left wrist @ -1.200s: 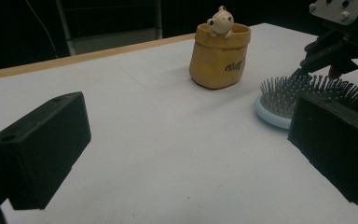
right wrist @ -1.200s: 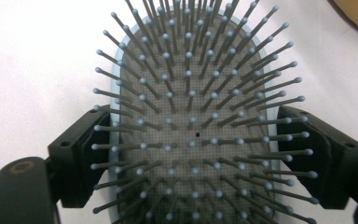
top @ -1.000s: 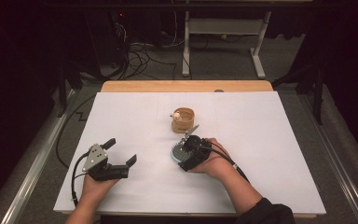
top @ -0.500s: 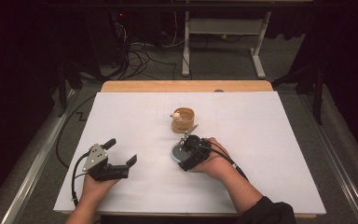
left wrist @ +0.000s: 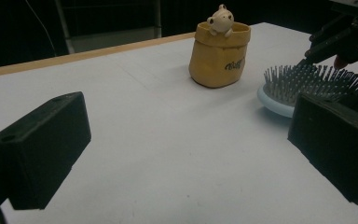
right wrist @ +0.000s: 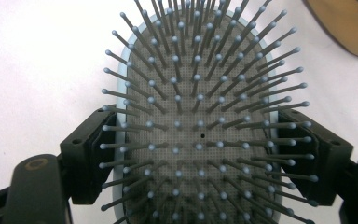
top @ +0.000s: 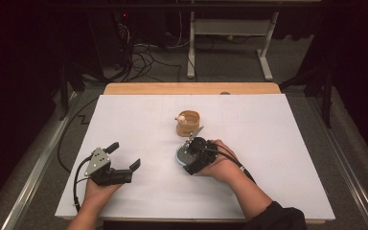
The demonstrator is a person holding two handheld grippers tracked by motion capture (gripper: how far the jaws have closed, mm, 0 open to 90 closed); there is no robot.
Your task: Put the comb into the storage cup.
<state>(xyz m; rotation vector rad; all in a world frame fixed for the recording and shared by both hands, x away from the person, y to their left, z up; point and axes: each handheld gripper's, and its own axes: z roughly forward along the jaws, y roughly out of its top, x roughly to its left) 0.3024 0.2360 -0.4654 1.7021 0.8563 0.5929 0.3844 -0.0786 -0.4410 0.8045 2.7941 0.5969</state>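
1. The right claw (top: 188, 154) sits over the hairbrush (top: 184, 155), near the middle of the worktop (top: 278, 158). In the right gripper view its two jaws stand on either side of the pale blue brush head (right wrist: 198, 140), pads against the rim, pinching it across its width.
2. The hairbrush lies bristles up, flat on the white worktop, just in front of the yellow pouch-shaped holder (top: 188, 123), close to it but apart. A small figure (left wrist: 220, 19) peeks over the holder's rim.
3. The left claw (top: 124, 160) rests well apart at the person's left, jaws spread with nothing between them, pointing toward the brush.
4. Judgement: the step in hand appears to be securing the brush for a lift, probably toward the holder.
5. Advice: keep the pinch on the solid rim, not on the bristles, which would flex and let the head slip.
6. Advice: lift straight up before any turn, so the head clears the worktop without dragging.
7. Risk: the holder stands close; a sideways swing could tip it.
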